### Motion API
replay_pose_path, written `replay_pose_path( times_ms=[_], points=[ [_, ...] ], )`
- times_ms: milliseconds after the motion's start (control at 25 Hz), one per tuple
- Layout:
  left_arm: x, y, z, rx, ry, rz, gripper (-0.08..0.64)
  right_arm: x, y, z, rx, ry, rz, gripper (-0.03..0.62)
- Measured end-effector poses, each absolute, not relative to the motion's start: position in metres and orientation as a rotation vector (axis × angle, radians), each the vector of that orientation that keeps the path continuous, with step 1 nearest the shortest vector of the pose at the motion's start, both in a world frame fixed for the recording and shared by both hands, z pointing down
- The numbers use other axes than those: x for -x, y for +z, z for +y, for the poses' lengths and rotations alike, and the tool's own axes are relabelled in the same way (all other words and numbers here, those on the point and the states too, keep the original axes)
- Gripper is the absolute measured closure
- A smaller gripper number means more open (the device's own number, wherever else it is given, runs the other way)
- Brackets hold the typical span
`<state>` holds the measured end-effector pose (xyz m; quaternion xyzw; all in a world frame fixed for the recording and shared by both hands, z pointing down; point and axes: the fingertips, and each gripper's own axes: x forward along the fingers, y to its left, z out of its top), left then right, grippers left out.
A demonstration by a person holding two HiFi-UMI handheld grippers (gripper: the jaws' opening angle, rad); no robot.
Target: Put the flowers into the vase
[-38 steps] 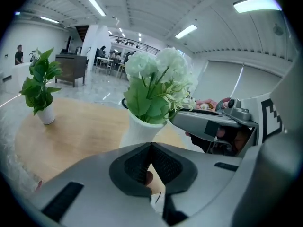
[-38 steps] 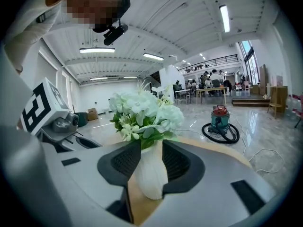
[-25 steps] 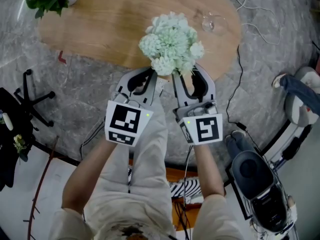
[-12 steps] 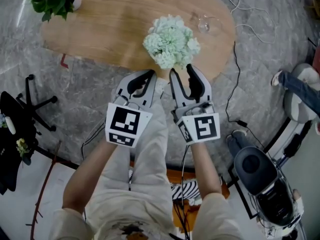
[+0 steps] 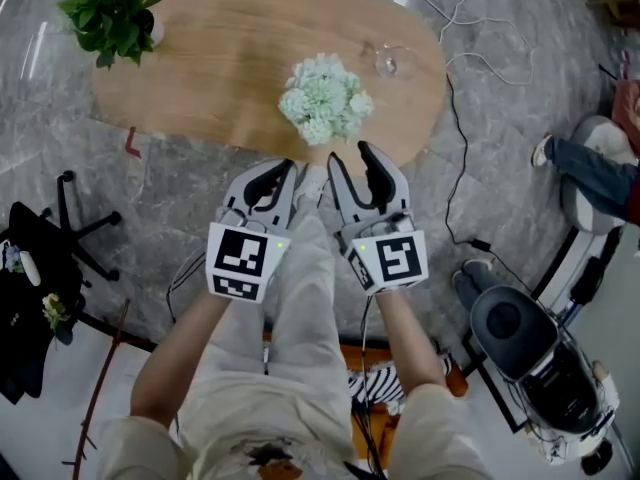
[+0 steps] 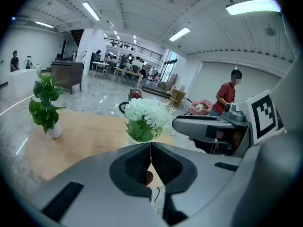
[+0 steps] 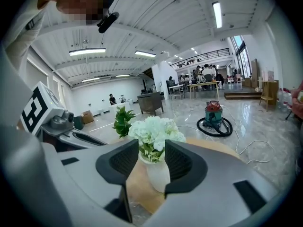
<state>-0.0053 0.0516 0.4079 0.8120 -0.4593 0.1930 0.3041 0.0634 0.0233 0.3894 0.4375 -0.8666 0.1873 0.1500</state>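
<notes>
Looks to me like the job's basically done: the flowers (image 5: 322,100) are a pale green-white bunch standing upright in the white vase (image 7: 157,174), which sits on the wooden table (image 5: 200,68) fairly near its front edge. So the step in hand is just clearing off cleanly. The right tool (image 5: 350,155) has just been opening its jaws and they're spread wide. The right gripper view lines the vase up in the gap, but it's well beyond the pads and nothing is gripped. The left tool (image 5: 284,173) has its pads pressed right together with nothing in them. Both hover off the near side of the table, apart from the bouquet. I'd keep the right one spread and back straight away from the blooms rather than sweeping sideways, since a tall vase close to an edge would probably tip easily. Around it: a potted plant (image 5: 112,16) at the far left end of the table, a clear glass (image 5: 385,60) just beyond the flowers on the right, cables (image 5: 455,138) trailing over the marble floor, an office chair (image 5: 70,208) off to the left and a vacuum cleaner (image 7: 214,115) further out. None of that is in the way of backing out.
</notes>
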Motion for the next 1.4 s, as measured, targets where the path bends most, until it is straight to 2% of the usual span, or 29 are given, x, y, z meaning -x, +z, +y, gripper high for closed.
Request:
replay_pose_path(
  times_ms=[440, 640, 960, 1400],
  points=[
    [0.012, 0.359, 0.053, -2.138, 0.525, -1.285, 0.551, -0.068, 0.336, 0.030, -1.283, 0.555, -2.494, 0.441],
    [0.009, 0.331, 0.055, -2.158, 0.546, -1.296, 0.551, -0.072, 0.302, 0.030, -1.301, 0.536, -2.526, 0.520],
    [-0.004, 0.267, 0.056, -2.196, 0.525, -1.312, 0.551, -0.059, 0.231, 0.035, -1.240, 0.444, -2.622, 0.581],
    [-0.002, 0.199, 0.051, -2.228, 0.476, -1.346, 0.551, -0.057, 0.173, 0.029, -1.232, 0.519, -2.633, 0.584]
  ],
)
